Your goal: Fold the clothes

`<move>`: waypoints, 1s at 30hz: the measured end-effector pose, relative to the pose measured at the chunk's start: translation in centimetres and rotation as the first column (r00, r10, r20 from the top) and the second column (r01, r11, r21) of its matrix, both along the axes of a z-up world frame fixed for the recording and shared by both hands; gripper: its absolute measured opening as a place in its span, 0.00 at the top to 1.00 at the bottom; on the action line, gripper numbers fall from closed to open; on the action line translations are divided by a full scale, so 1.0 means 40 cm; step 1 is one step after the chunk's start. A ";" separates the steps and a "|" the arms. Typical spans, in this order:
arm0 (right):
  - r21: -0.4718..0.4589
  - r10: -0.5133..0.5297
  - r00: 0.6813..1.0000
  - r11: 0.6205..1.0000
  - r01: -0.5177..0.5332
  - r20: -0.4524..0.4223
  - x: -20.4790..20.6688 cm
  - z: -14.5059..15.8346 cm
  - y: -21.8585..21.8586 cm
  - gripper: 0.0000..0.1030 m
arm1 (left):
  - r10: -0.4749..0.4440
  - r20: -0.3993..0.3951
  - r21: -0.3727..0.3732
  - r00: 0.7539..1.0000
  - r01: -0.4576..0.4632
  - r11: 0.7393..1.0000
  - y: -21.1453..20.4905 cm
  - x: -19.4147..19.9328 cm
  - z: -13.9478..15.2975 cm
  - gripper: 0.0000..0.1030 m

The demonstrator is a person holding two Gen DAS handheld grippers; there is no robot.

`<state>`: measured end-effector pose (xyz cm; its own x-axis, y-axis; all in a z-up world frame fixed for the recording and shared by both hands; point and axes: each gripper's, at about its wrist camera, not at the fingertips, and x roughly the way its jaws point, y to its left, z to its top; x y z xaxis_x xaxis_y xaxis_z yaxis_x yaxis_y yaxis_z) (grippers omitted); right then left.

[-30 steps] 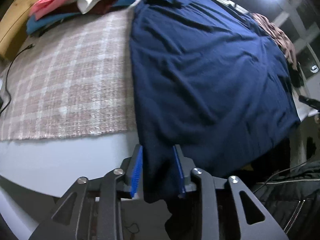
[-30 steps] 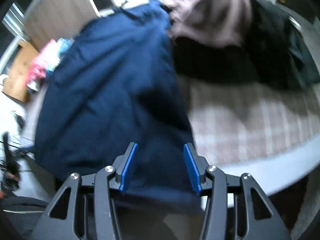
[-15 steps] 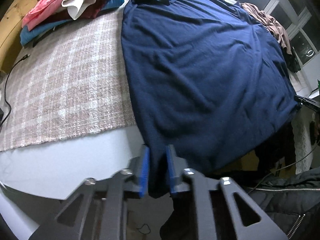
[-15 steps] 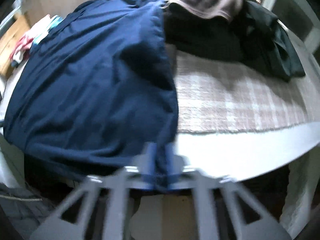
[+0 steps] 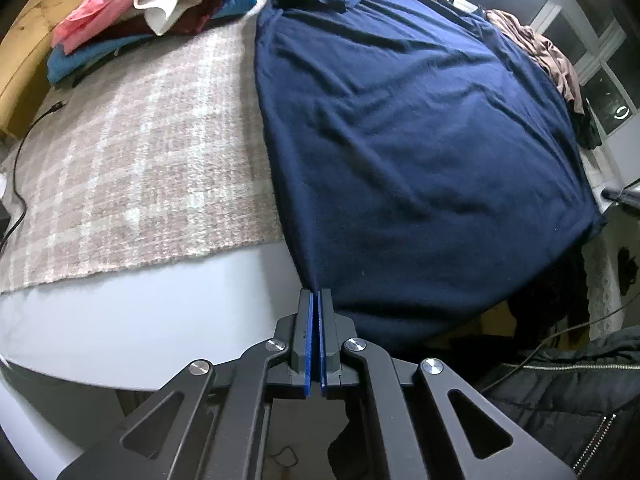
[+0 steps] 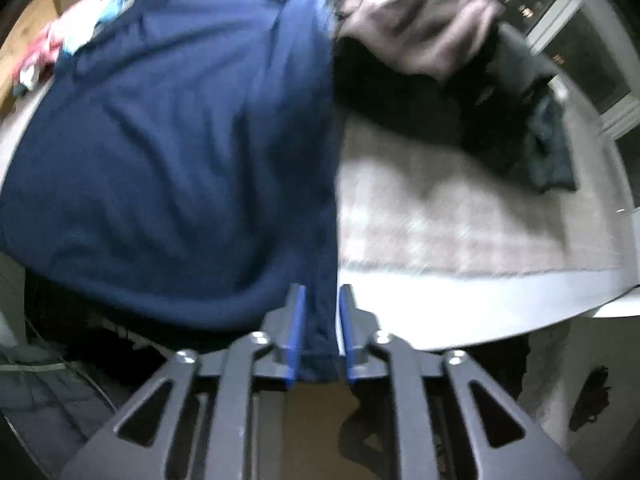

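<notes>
A navy blue garment (image 5: 400, 140) lies spread lengthwise over a plaid blanket (image 5: 132, 168) on a white table, its near hem hanging over the front edge. My left gripper (image 5: 315, 294) is shut on the hem's left corner, its blue pads almost touching, and cloth hangs below them. The right wrist view is blurred. In it the same navy garment (image 6: 180, 128) runs down into my right gripper (image 6: 320, 300), which is shut on a bunched strip of the hem's right corner. That strip fills the gap between the pads.
Folded clothes in pink, white, maroon and teal (image 5: 152, 20) are stacked at the far left. A heap of brown and dark clothes (image 6: 432, 40) lies at the far right. A black cable (image 5: 20, 184) trails on the left. A black jacket (image 5: 560, 400) sits below the table edge.
Both grippers were open around the hem a second ago. Both have since closed on it, the left one fully. The right view has shifted and is blurred.
</notes>
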<state>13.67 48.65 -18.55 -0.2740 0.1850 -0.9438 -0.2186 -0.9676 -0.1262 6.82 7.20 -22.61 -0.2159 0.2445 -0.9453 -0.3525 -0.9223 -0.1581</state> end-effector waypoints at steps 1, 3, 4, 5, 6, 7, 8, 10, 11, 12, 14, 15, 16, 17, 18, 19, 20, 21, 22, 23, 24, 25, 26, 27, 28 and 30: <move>-0.007 0.020 0.999 1.000 -0.020 -0.026 -0.033 0.032 -0.016 0.69 | 0.010 -0.001 0.014 1.000 -0.010 1.000 -0.007 0.005 0.005 0.98; -0.035 0.087 0.994 0.995 -0.089 -0.070 -0.127 0.082 -0.077 0.55 | 0.033 -0.007 0.046 0.999 -0.033 0.998 -0.022 0.016 0.014 0.98; -0.048 0.119 0.989 0.991 -0.124 -0.093 -0.174 0.107 -0.108 0.50 | 0.045 -0.009 0.063 0.999 -0.044 0.997 -0.027 0.020 0.018 0.98; -0.060 0.151 0.982 0.985 -0.159 -0.116 -0.221 0.133 -0.138 0.49 | 0.052 -0.010 0.082 0.999 -0.051 0.995 -0.032 0.027 0.020 0.92; -0.071 0.183 0.973 0.978 -0.194 -0.139 -0.268 0.158 -0.169 0.49 | 0.056 -0.020 0.083 0.998 -0.054 0.995 -0.030 0.031 0.018 0.83; -0.081 0.213 0.963 0.970 -0.229 -0.163 -0.315 0.183 -0.199 0.49 | 0.060 -0.033 0.077 0.998 -0.057 0.995 -0.026 0.036 0.016 0.80; -0.091 0.243 0.952 0.960 -0.263 -0.187 -0.362 0.208 -0.230 0.49 | 0.063 -0.045 0.072 0.997 -0.060 0.996 -0.023 0.040 0.014 0.77; -0.107 0.301 0.924 0.937 -0.332 -0.235 -0.456 0.258 -0.291 0.49 | 0.068 -0.057 0.062 0.996 -0.064 0.996 -0.018 0.053 0.007 0.77; -0.114 0.328 0.908 0.923 -0.366 -0.260 -0.503 0.283 -0.321 0.49 | 0.072 -0.060 0.060 0.996 -0.069 0.996 -0.014 0.063 0.005 0.77; -0.119 0.355 0.891 0.909 -0.400 -0.284 -0.550 0.308 -0.352 0.49 | 0.082 -0.062 0.063 0.995 -0.078 0.995 -0.016 0.069 0.005 0.77; -0.144 0.399 0.862 0.877 -0.458 -0.314 -0.658 0.340 -0.418 0.49 | 0.118 -0.064 0.068 0.991 -0.114 0.991 -0.011 0.068 0.002 0.77; -0.176 0.412 0.859 0.862 -0.476 -0.304 -0.731 0.332 -0.457 0.49 | 0.146 -0.067 0.065 0.987 -0.141 0.988 -0.007 0.070 -0.001 0.77; -0.185 0.434 0.852 0.848 -0.496 -0.292 -0.805 0.315 -0.497 0.49 | 0.169 -0.072 0.059 0.983 -0.165 0.985 -0.017 0.085 0.002 0.77; -0.177 0.463 0.841 0.836 -0.520 -0.280 -0.878 0.291 -0.539 0.49 | 0.194 -0.076 0.047 0.978 -0.191 0.980 -0.021 0.092 0.004 0.77; -0.162 0.487 0.832 0.828 -0.537 -0.266 -0.941 0.265 -0.570 0.49 | 0.219 -0.078 0.035 0.973 -0.216 0.976 -0.017 0.095 0.003 0.77; -0.134 0.509 0.824 0.825 -0.550 -0.249 -1.008 0.230 -0.605 0.49 | 0.242 -0.079 0.024 0.967 -0.241 0.970 -0.013 0.097 0.002 0.77; -0.117 0.523 0.821 0.822 -0.557 -0.231 -1.075 0.196 -0.635 0.49 | 0.263 -0.077 0.019 0.962 -0.262 0.965 -0.013 0.101 0.003 0.77; -0.124 0.524 0.824 0.822 -0.555 -0.213 -1.130 0.164 -0.653 0.49 | 0.288 -0.074 0.022 0.955 -0.288 0.958 -0.013 0.105 0.006 0.77; -0.141 0.522 0.831 0.823 -0.550 -0.195 -1.185 0.131 -0.669 0.49 | 0.306 -0.072 0.027 0.949 -0.305 0.952 -0.012 0.108 0.009 0.77; -0.160 0.513 0.840 0.827 -0.539 -0.177 -1.230 0.098 -0.684 0.49 | 0.322 -0.070 0.031 0.944 -0.320 0.947 -0.010 0.111 0.012 0.77; -0.181 0.501 0.851 0.832 -0.524 -0.159 -1.267 0.067 -0.697 0.49 | 0.337 -0.074 0.023 0.939 -0.336 0.942 -0.007 0.114 0.014 0.77; -0.203 0.491 0.860 0.836 -0.510 -0.139 -1.300 0.034 -0.710 0.49 | 0.351 -0.076 0.019 0.933 -0.350 0.937 -0.005 0.116 0.015 0.77; -0.223 0.486 0.866 0.837 -0.499 -0.115 -1.332 -0.002 -0.725 0.49 | 0.364 -0.076 0.016 0.928 -0.363 0.931 -0.004 0.118 0.016 0.77; -0.232 0.480 0.872 0.842 -0.488 -0.093 -1.355 -0.032 -0.736 0.49 | 0.377 -0.073 0.017 0.923 -0.377 0.926 -0.004 0.121 0.017 0.77; -0.232 0.472 0.879 0.849 -0.475 -0.075 -1.369 -0.055 -0.742 0.49 | 0.385 -0.073 0.014 0.920 -0.385 0.923 -0.003 0.125 0.018 0.77; -0.233 0.452 0.891 0.863 -0.448 -0.038 -1.386 -0.095 -0.745 0.49 | 0.392 -0.075 0.000 0.917 -0.393 0.919 -0.004 0.134 0.022 0.76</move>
